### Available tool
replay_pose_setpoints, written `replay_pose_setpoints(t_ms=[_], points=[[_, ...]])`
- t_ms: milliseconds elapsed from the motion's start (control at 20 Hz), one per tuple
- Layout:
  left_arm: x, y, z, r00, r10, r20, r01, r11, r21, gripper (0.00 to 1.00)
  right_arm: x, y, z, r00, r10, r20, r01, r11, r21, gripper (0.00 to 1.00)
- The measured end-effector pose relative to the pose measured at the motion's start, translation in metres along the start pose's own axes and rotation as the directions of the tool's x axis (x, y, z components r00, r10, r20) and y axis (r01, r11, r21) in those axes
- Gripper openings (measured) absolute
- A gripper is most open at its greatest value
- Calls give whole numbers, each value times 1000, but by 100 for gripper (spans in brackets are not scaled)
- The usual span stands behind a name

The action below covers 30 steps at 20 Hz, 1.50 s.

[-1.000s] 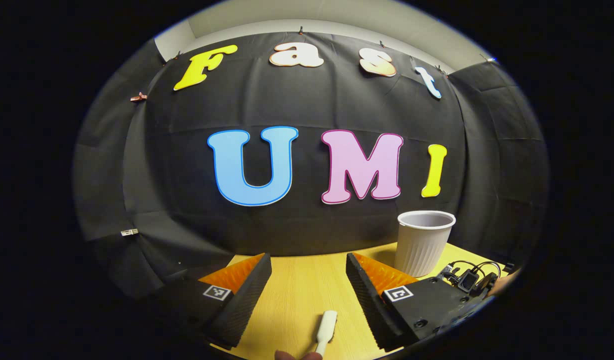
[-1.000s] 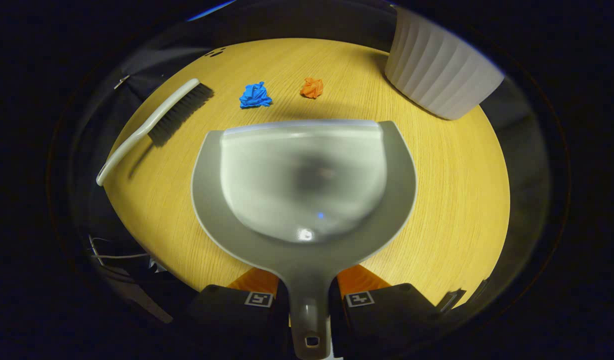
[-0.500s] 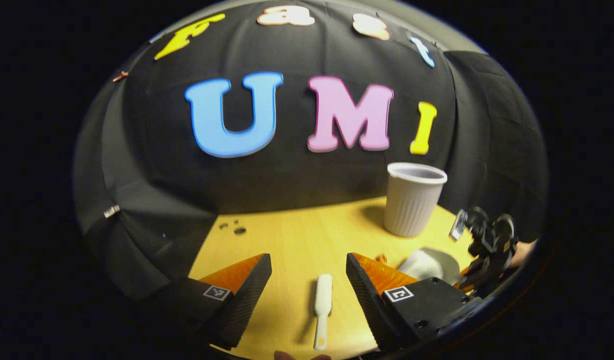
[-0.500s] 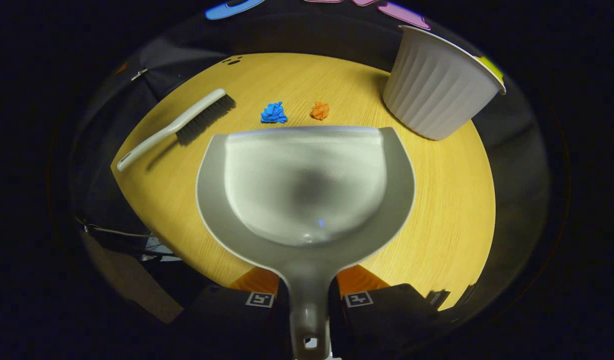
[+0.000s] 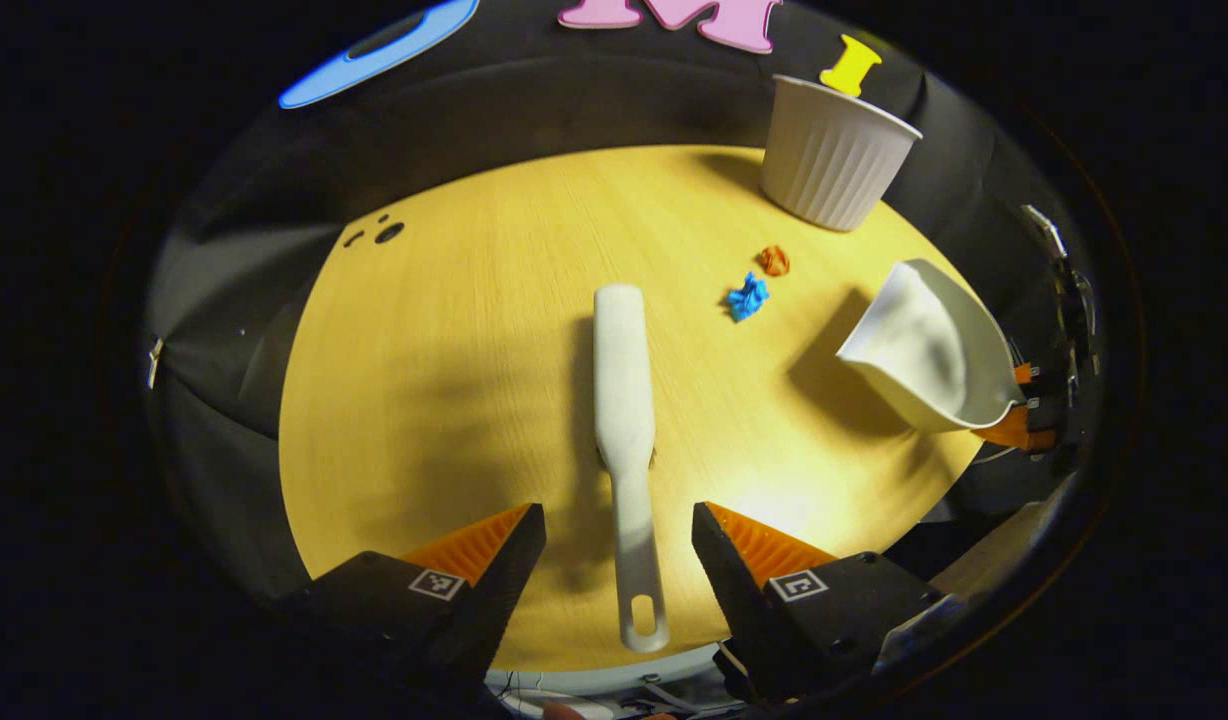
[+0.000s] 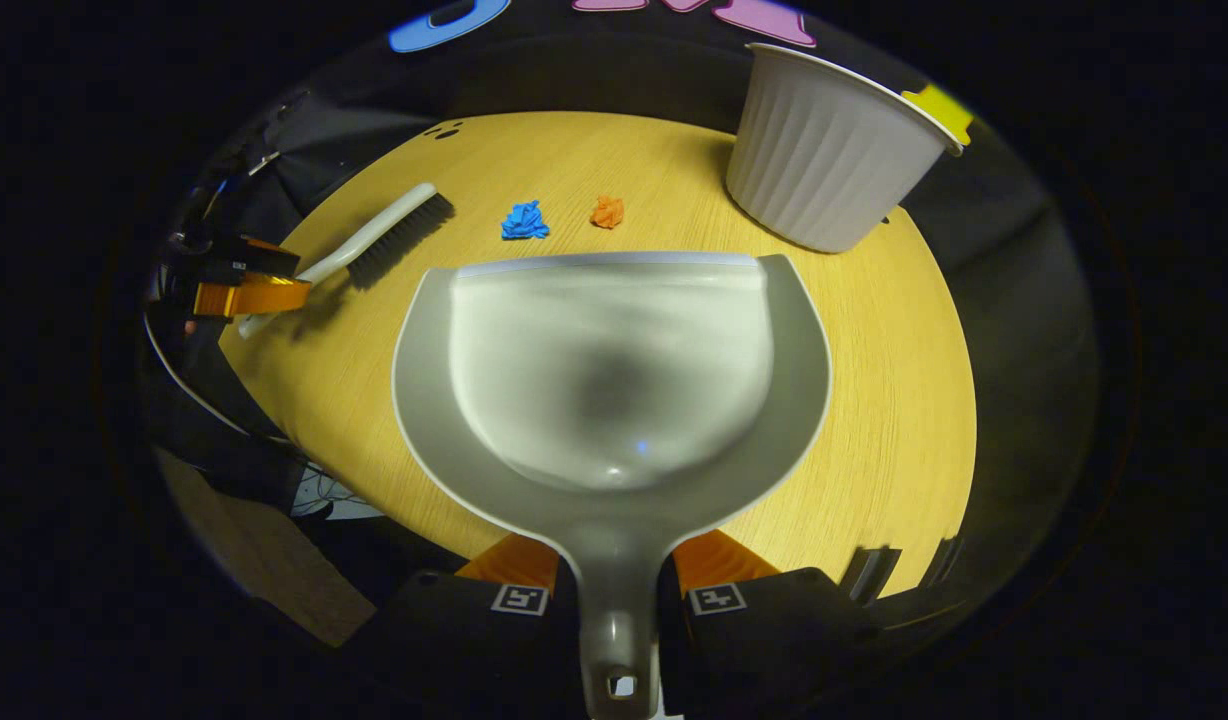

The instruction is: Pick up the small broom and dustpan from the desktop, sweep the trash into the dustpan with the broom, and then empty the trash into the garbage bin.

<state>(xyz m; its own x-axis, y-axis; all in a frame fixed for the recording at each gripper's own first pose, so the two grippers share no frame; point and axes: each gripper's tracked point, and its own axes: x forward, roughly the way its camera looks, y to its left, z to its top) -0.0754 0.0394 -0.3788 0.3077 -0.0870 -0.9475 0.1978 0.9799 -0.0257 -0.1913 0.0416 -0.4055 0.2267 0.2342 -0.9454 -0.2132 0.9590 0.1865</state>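
Left tongs [image 5: 619, 545] are hanging over the near edge of the wooden surface [image 5: 444, 380], released, fingers spread wide to either side of the broom's handle and not touching it. The broom [image 5: 624, 400] is lying flat on the surface, handle end with its hanging hole pointing toward the tongs, head pointing away toward the booth wall.

Right tongs [image 6: 616, 590] are clenched on the dustpan's handle, both fingers pressing its sides. The dustpan [image 6: 614, 370] is being held above the surface, pan empty, its front lip facing two bits of trash. In the left gripper view the dustpan [image 5: 929, 350] is showing at the right, raised and tilted, casting a shadow on the surface.

A blue paper wad [image 6: 524, 221] and an orange paper wad [image 6: 607, 211] are sitting near each other but apart, just past the dustpan's lip. A white ribbed bin [image 6: 824, 160] is standing upright at the far right of the surface, beyond the orange wad. In the right gripper view the left tongs [image 6: 244, 285] are showing at the broom's handle end.
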Motion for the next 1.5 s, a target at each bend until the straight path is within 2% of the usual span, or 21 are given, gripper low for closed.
replay_pose_setpoints(t_ms=[200, 400, 500, 550, 600, 650, 700, 750, 800, 900, 950, 1050, 1200, 1250, 1500], points=[[31, -5, -4, 998, -17, -63, 17, 1000, 5, 93, -5, -6, -4, 1000, -14, -3, 14, 999, 31, 36], [47, -10, -8, 995, -16, -101, 19, 999, 33, 84, -10, -11, -1, 1000, -23, 2, 23, 998, 63, 36], [52, -8, -11, 993, -5, -120, 9, 999, 35, 75, -10, -12, 3, 1000, -25, 7, 24, 997, 69, 36], [53, -7, -7, 995, -4, -103, 7, 999, 34, 67, -10, -11, 5, 1000, -24, 10, 23, 997, 71, 36], [55, -7, -6, 994, -2, -109, 6, 999, 34, 65, -9, -10, 6, 1000, -20, 10, 19, 997, 73, 36], [55, -6, -7, 993, 0, -118, 4, 999, 32, 55, -9, -9, 8, 1000, -14, 11, 14, 997, 72, 36], [58, -4, -5, 993, 7, -116, -3, 1000, 30, 52, -8, -7, 10, 1000, -8, 12, 8, 998, 67, 36], [56, -4, -5, 992, 13, -127, -10, 1000, 23, 39, -8, -6, 11, 1000, -2, 9, 2, 998, 59, 36], [55, -2, -4, 991, 18, -132, -16, 1000, 21, 31, -8, -4, 11, 1000, 6, 2, -6, 999, 48, 36], [55, 2, -1, 991, 37, -129, -33, 999, 36, 28, -8, 0, 15, 999, 28, -21, -28, 999, 20, 36], [54, 2, 4, 993, 38, -115, -33, 998, 47, 27, -8, 2, 16, 998, 39, -43, -39, 999, -1, 39], [53, 0, 19, 996, 27, -81, -23, 998, 56, 28, -9, 1, 18, 995, 39, -93, -43, 998, -41, 36], [54, 0, 50, 998, 28, -49, -24, 996, 85, 27, -8, 1, 21, 985, 35, -167, -50, 995, -83, 36], [55, 0, 62, 999, 33, -33, -29, 994, 102, 25, -6, 0, 24, 983, 36, -182, -55, 994, -98, 36], [68, -15, 118, 1000, 22, 18, -25, 986, 167, 27, 4, -1, 32, 970, 25, -242, -61, 988, -144, 36]])
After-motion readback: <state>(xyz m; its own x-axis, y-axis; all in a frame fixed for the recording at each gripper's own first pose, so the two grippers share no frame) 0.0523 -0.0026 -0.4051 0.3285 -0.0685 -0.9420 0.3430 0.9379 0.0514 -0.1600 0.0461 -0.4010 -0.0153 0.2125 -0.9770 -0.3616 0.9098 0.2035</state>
